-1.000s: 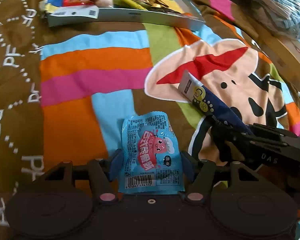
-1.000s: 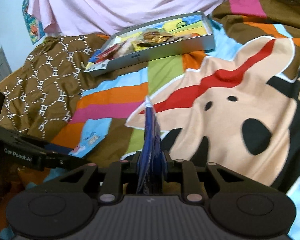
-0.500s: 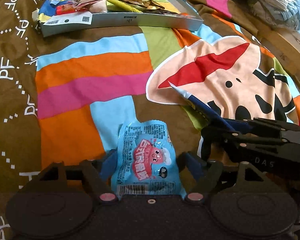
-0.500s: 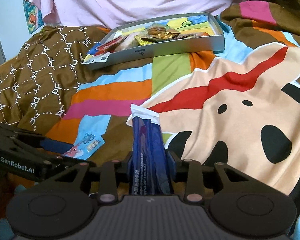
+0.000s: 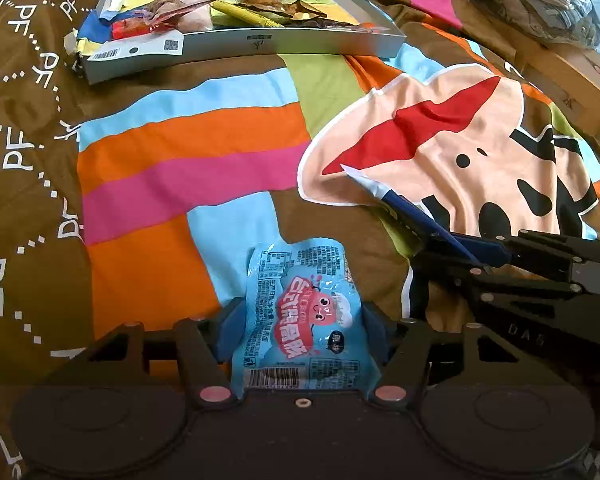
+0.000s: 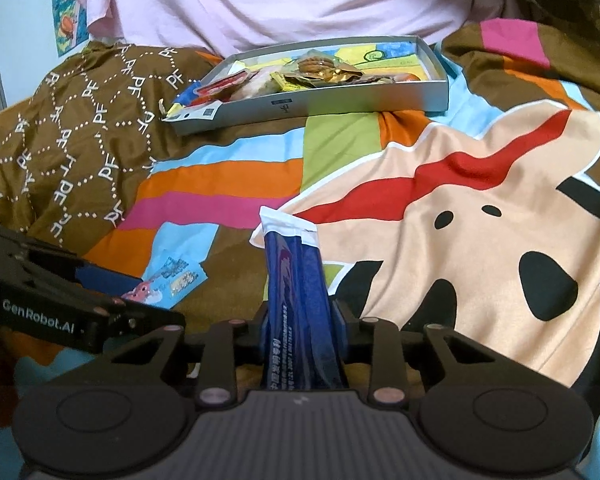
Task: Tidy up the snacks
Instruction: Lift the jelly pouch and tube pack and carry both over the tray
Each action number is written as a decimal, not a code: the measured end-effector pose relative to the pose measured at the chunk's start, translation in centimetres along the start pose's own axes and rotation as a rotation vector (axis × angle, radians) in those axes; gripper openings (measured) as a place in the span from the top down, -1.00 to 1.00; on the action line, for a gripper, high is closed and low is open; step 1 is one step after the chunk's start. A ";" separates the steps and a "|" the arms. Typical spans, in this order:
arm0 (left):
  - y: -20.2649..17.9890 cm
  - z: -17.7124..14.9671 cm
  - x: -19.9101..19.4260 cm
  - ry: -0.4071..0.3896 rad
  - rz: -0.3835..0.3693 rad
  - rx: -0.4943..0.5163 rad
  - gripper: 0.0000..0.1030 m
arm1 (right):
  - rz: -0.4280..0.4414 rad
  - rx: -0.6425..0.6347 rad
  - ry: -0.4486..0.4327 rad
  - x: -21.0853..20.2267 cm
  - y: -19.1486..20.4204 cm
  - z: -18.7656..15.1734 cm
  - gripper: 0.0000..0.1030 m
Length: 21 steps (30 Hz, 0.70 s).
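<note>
A light-blue snack packet [image 5: 300, 280] with a red cartoon lies flat on the bedspread between the fingers of my left gripper [image 5: 302, 322]. The jaws are closing and the blue pads touch both of its sides. My right gripper [image 6: 300, 316] is closing too, its pads pressed on a dark-blue stick packet [image 6: 294, 272] with a white end that points away from me. The left wrist view shows that stick packet [image 5: 412, 210] held in the right gripper [image 5: 496, 254] just right of the light-blue packet. A grey tray [image 5: 280, 42] with several snacks sits at the far side.
A striped, cartoon-printed bedspread [image 5: 188, 152] covers the whole surface, with a brown patterned part [image 6: 72, 140] at the left. A person in a pink shirt [image 6: 280, 0] sits behind the tray [image 6: 340, 100]. A wooden board [image 5: 572, 80] and a plastic bag [image 5: 560, 0] lie at the far right.
The left jaws spread off the light-blue packet, then came back against it. The dark-blue stick packet turned from edge-on to broadside in the right jaws, which stand wider. Both views tilted up slightly.
</note>
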<state>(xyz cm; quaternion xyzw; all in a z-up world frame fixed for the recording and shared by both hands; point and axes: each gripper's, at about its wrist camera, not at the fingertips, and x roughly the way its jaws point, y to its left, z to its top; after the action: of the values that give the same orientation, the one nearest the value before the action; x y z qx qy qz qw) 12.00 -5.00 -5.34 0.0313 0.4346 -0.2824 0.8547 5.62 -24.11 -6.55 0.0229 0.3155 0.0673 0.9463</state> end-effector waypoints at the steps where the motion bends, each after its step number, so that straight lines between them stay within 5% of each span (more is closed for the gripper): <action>1: 0.0 0.0 0.0 -0.002 0.001 0.002 -0.23 | -0.011 -0.015 -0.001 0.0 0.2 -0.1 0.38; 12: 0.6 -0.2 -0.4 -0.042 -0.027 -0.045 -0.20 | -0.120 -0.234 -0.018 -0.4 3.4 -0.8 0.40; 21: 2.5 -0.1 -1.3 -0.175 -0.080 -0.203 -0.19 | -0.234 -0.524 -0.110 -0.8 5.9 -0.9 0.41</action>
<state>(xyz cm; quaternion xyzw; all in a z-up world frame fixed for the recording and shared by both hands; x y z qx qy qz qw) 12.62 -2.24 -4.88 -0.0975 0.3855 -0.2726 0.8761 3.78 -18.35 -6.34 -0.2552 0.2360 0.0354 0.9370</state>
